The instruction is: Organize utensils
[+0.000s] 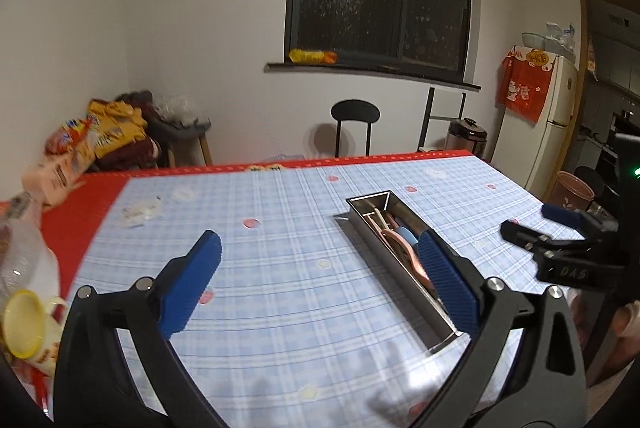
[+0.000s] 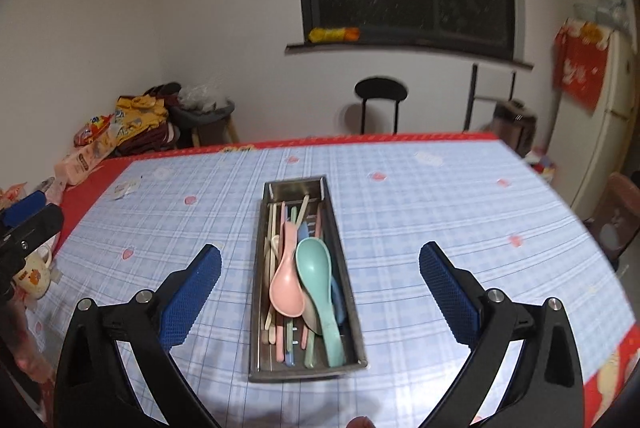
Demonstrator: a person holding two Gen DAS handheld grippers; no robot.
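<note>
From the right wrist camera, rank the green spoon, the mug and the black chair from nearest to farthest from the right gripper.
1. Green spoon: nearest, in the steel tray, directly between the open fingers of the right gripper.
2. Mug: farther, at the table's left edge.
3. Black chair: farthest, beyond the table's far side, by the wall.

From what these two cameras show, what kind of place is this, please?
Most likely the dining area of a home. A table with a checked cloth holds a metal tray of spoons and chopsticks, and a fridge and a rice cooker stand by the wall.
</note>
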